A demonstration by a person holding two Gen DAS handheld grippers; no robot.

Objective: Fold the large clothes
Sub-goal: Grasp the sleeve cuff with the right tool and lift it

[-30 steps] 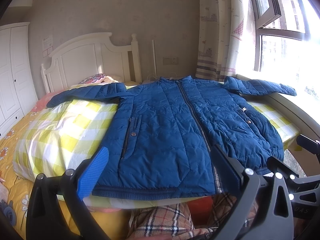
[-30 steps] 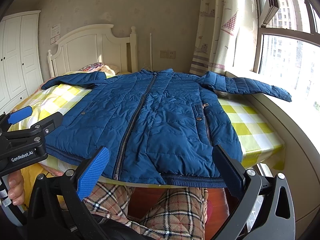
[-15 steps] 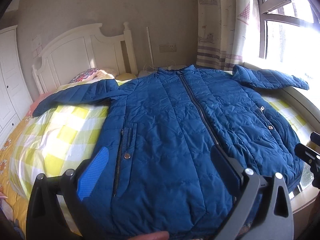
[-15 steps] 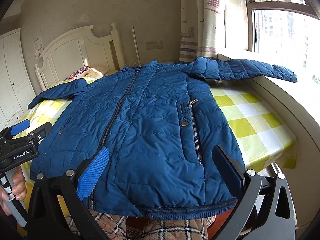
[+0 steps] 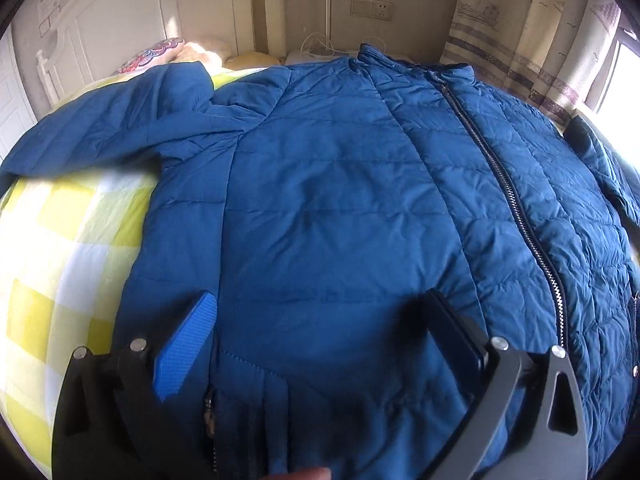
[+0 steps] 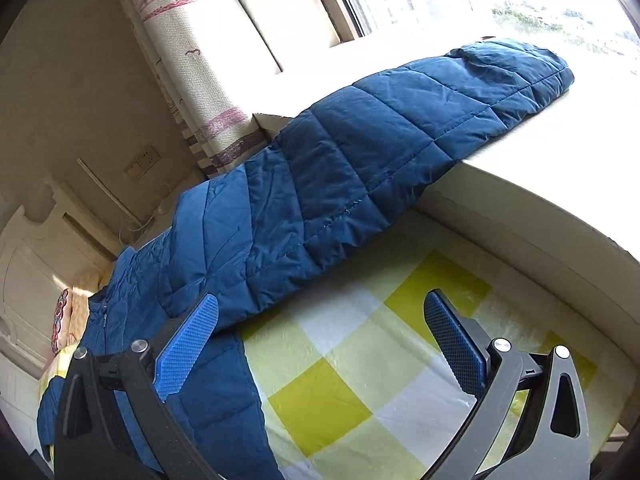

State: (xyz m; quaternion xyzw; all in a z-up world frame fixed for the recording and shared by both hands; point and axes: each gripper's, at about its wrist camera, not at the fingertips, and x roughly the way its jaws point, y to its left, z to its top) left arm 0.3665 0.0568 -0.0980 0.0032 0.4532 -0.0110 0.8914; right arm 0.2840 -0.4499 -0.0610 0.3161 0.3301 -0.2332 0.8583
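A large blue quilted jacket (image 5: 340,208) lies front up and zipped on the bed, filling the left wrist view. Its one sleeve (image 5: 100,140) stretches out to the left over the checked sheet. My left gripper (image 5: 320,332) hangs open low over the jacket's chest, above a side pocket. In the right wrist view the other sleeve (image 6: 360,152) reaches up onto the window sill (image 6: 520,168), its cuff at the far end. My right gripper (image 6: 320,336) stands open over the yellow-checked sheet (image 6: 360,380), just below that sleeve, with its left pad beside the jacket's side edge.
A white headboard (image 5: 120,20) and a patterned pillow (image 5: 156,50) lie behind the jacket's collar. A curtain (image 6: 188,60) hangs by the window, and the raised sill borders the bed on the right. A fingertip (image 5: 308,473) shows at the bottom edge.
Both grippers have moved forward from the foot of the bed over the jacket. The left came in low over the chest; the right swung right and tilted toward the sleeve on the sill.
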